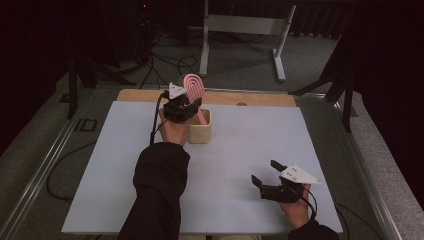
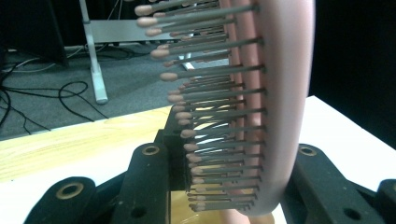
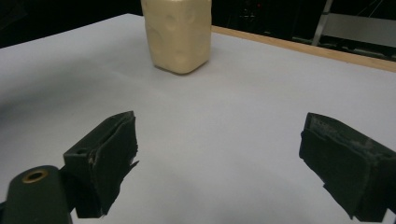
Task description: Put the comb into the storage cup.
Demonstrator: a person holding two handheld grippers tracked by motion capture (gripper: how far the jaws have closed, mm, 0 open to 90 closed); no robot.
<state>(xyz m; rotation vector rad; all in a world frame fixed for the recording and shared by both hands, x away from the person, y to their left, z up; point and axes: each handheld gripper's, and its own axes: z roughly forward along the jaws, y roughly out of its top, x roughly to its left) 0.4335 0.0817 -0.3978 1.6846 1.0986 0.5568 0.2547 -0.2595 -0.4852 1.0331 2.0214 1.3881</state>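
Counted things on the white table (image 1: 125,165): one pink hairbrush (image 1: 194,90), one cream cup (image 1: 200,131), two grippers. Left gripper (image 1: 186,106), in the upper middle of the high view, is clamped on the hairbrush, just above the cup. Its long axis stands nearly upright, head up, handle down into the cup; the bristles (image 2: 205,116) point to the left in the left gripper view. Right gripper (image 1: 265,172), at lower right, has its jaws wide apart and holds nothing
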